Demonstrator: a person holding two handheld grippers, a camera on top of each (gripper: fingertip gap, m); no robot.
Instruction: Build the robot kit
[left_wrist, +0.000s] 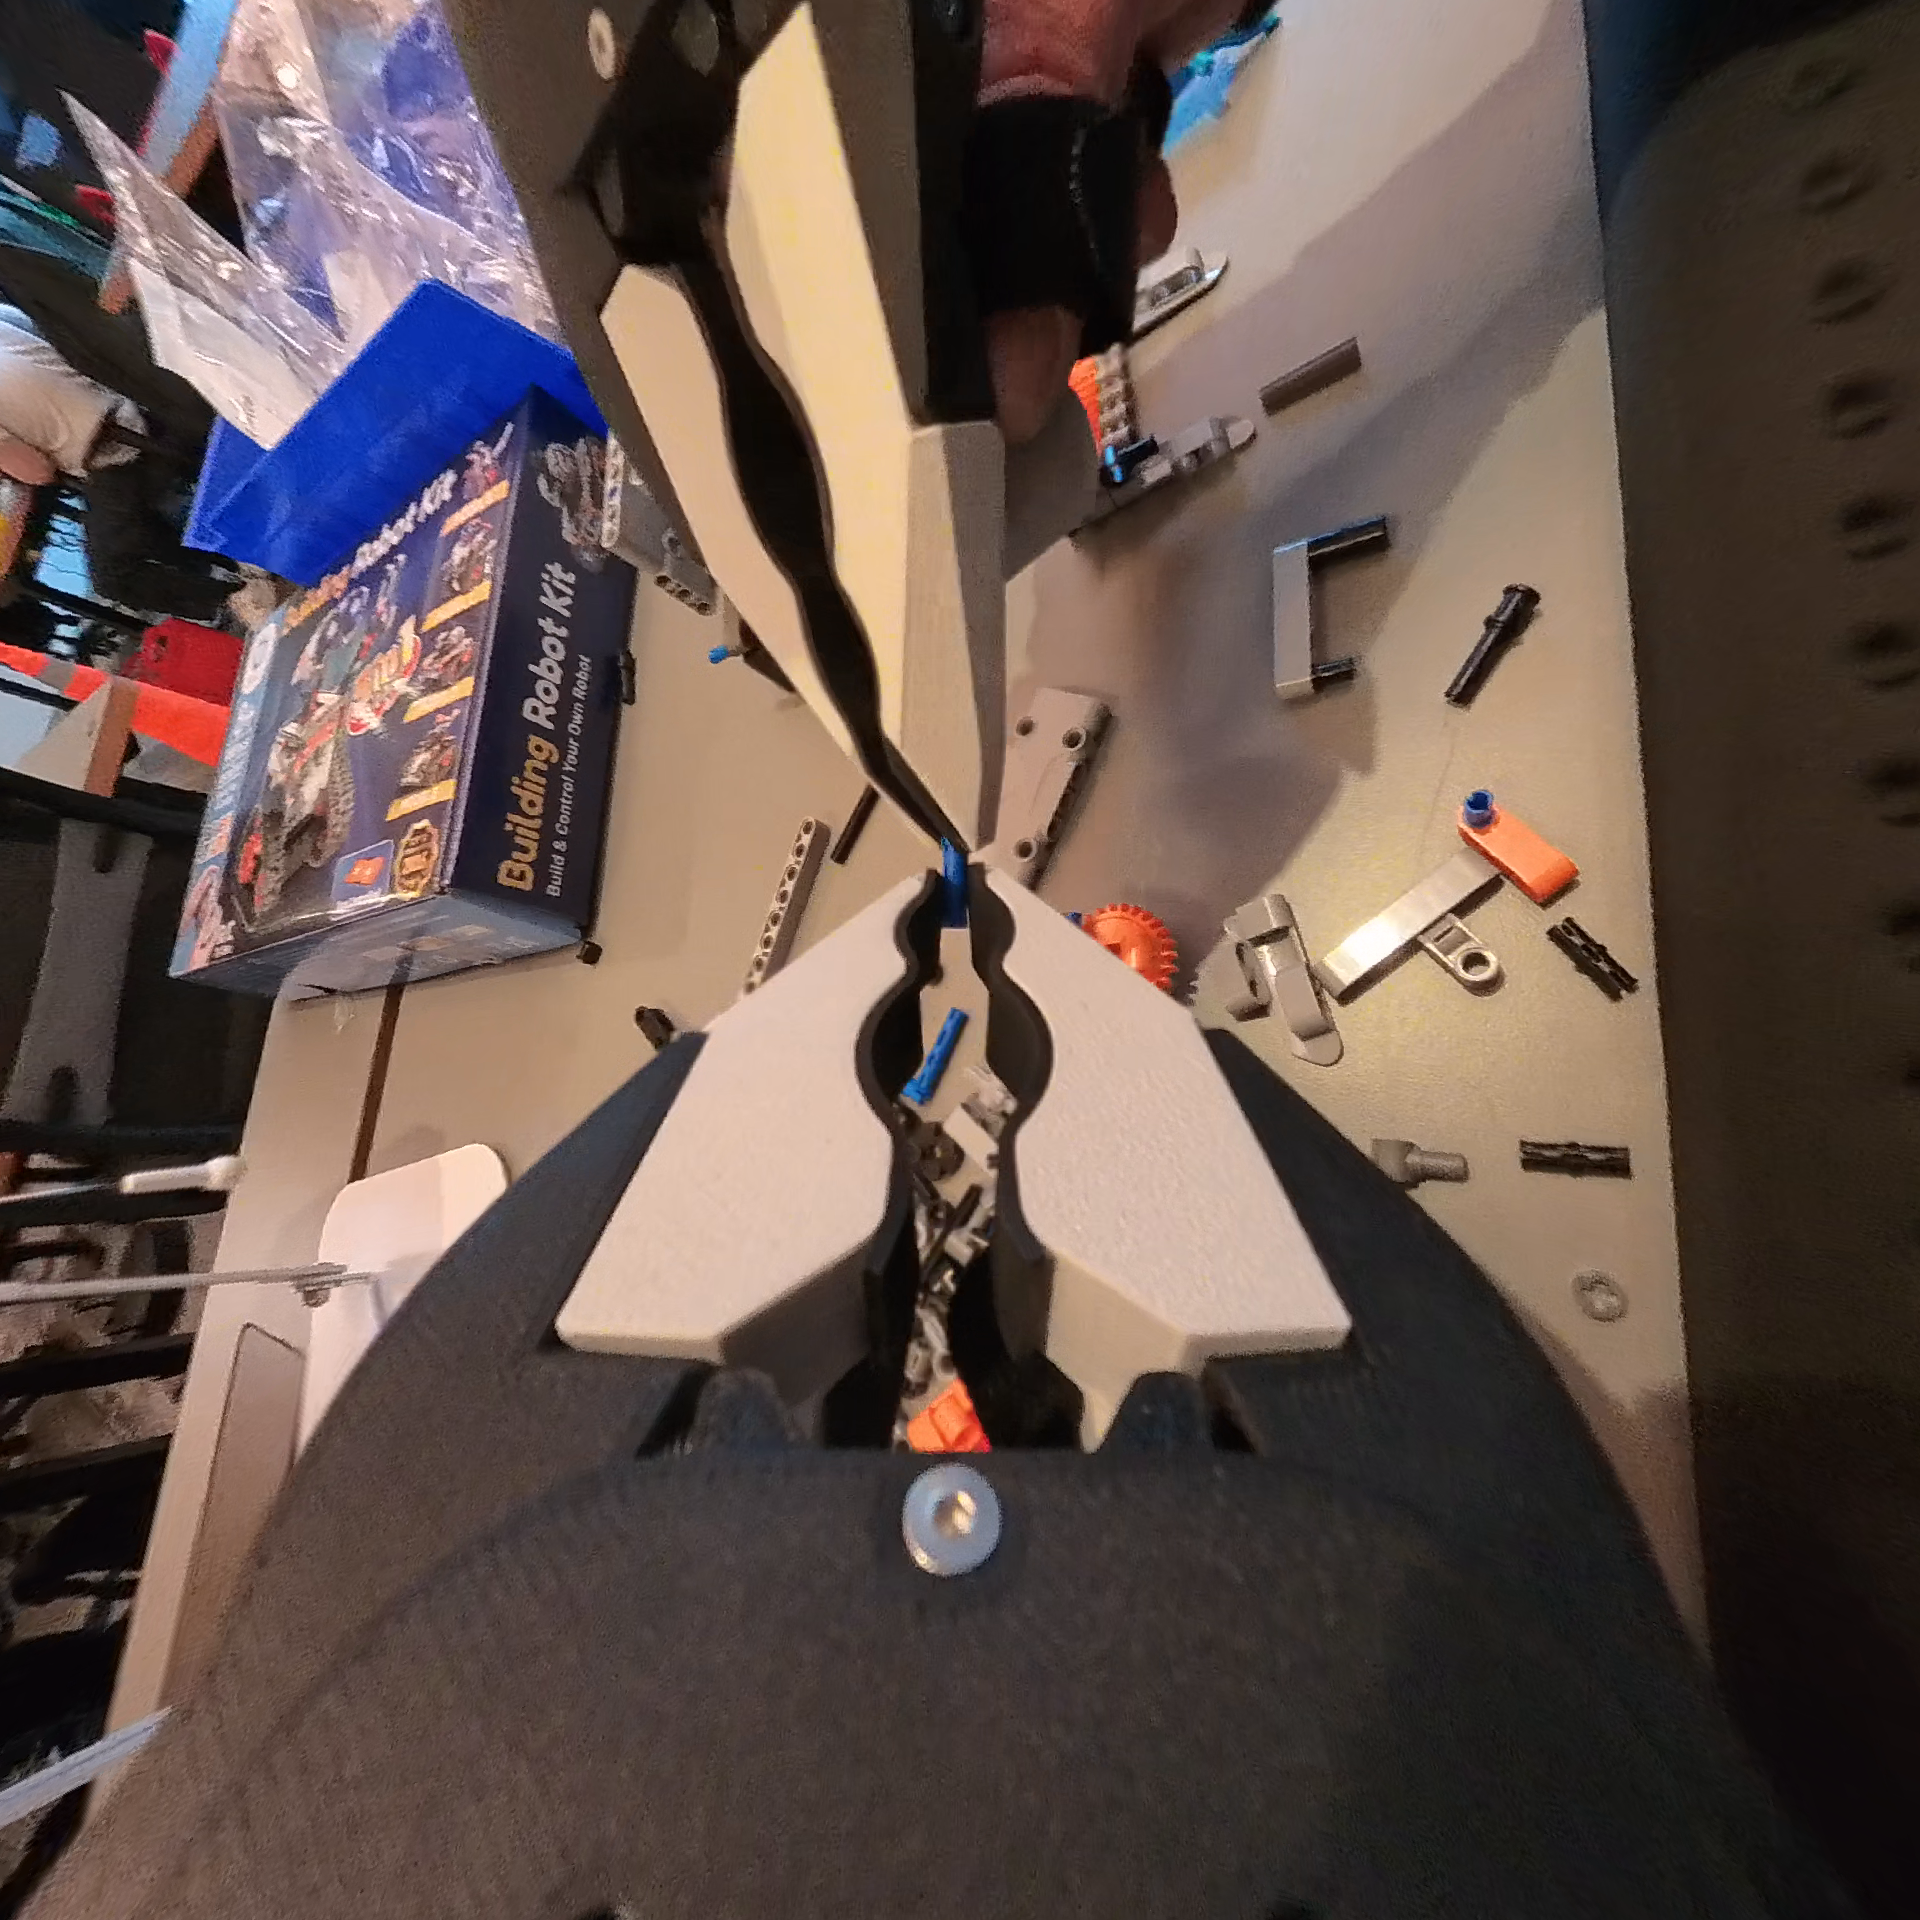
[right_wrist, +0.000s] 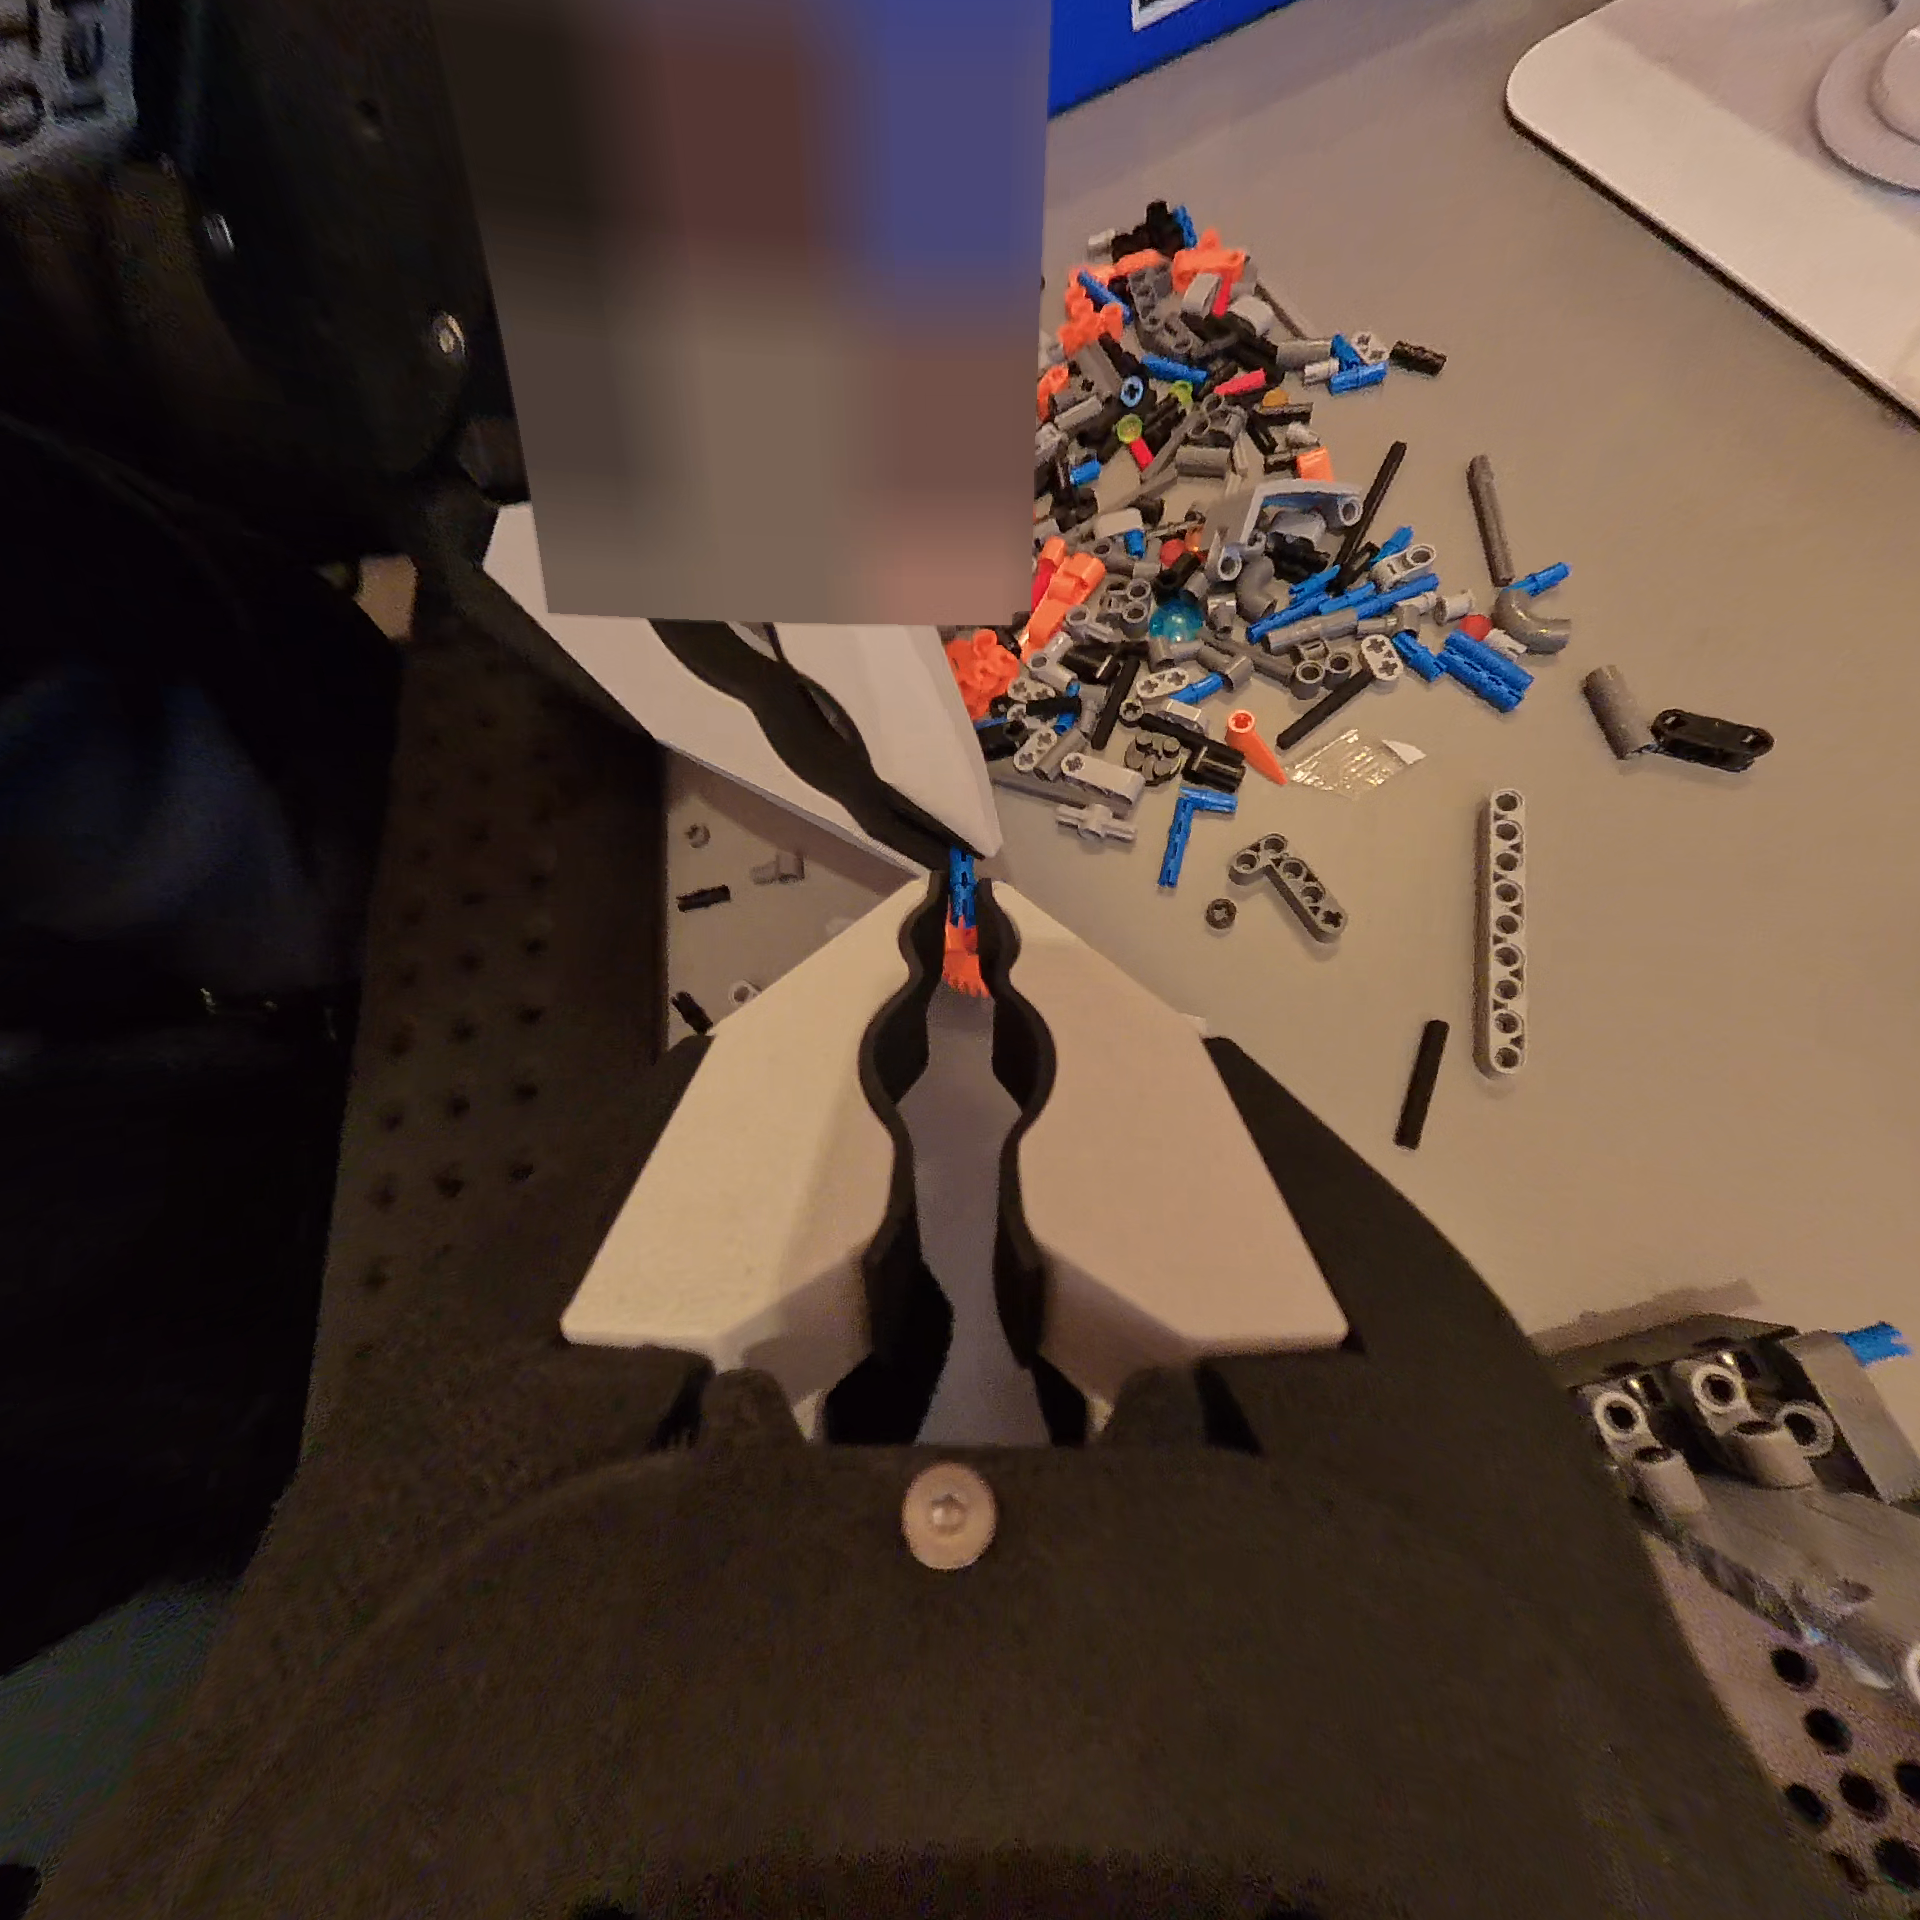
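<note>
My left gripper (left_wrist: 954, 891) and my right gripper (right_wrist: 962, 902) meet tip to tip above the grey table (left_wrist: 1403, 1039). Both are shut on one small blue pin (left_wrist: 953, 894), each at one end of it. In the left wrist view the right gripper (left_wrist: 951, 831) comes down from the top, held by a gloved hand (left_wrist: 1039, 260). In the right wrist view the blue pin (right_wrist: 962, 881) runs from my fingertips to the left gripper (right_wrist: 971, 844), which comes in from the upper left. An orange toothed piece (right_wrist: 961, 958) shows just behind the pin; I cannot tell if it is attached.
An orange gear (left_wrist: 1127, 935) and scattered grey, black and orange parts lie on the table near the tips. A kit box (left_wrist: 416, 707) and blue bin (left_wrist: 395, 416) stand at the left. A parts pile (right_wrist: 1247, 520), a long grey beam (right_wrist: 1499, 925) and a grey assembly (right_wrist: 1714, 1434) are nearby. Both grippers' tips are close together, under 4 cm apart.
</note>
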